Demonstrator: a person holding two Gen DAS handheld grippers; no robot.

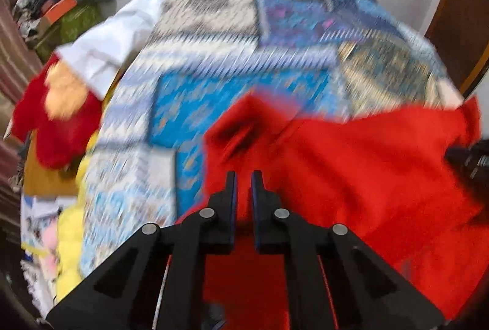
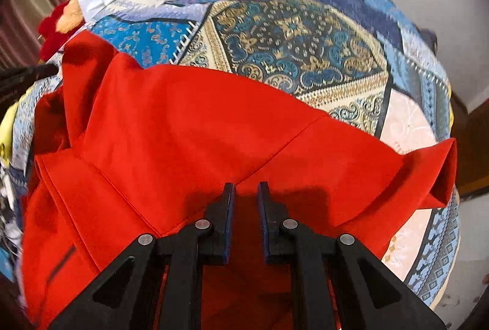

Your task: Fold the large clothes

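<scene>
A large red garment (image 2: pixel 189 128) lies on a patchwork bedspread (image 2: pixel 293 36), a sleeve cuff sticking out at its right (image 2: pixel 440 174). It also shows in the blurred left wrist view (image 1: pixel 366 165). My left gripper (image 1: pixel 244 177) is over the garment's left part, its jaws a narrow gap apart with red cloth showing between them; whether they pinch it is unclear. My right gripper (image 2: pixel 246 189) is over the garment's near edge, jaws slightly apart with cloth below. The right gripper's body shows at the right edge of the left wrist view (image 1: pixel 470 158).
A white cloth (image 1: pixel 119 36) lies at the bed's far left, beside a red and orange soft toy (image 1: pixel 58 109). A pile of clutter and a green box (image 1: pixel 73 18) stand beyond. Yellow items (image 1: pixel 70 238) lie off the bed's left side. A wooden door (image 1: pixel 458 24) is at the right.
</scene>
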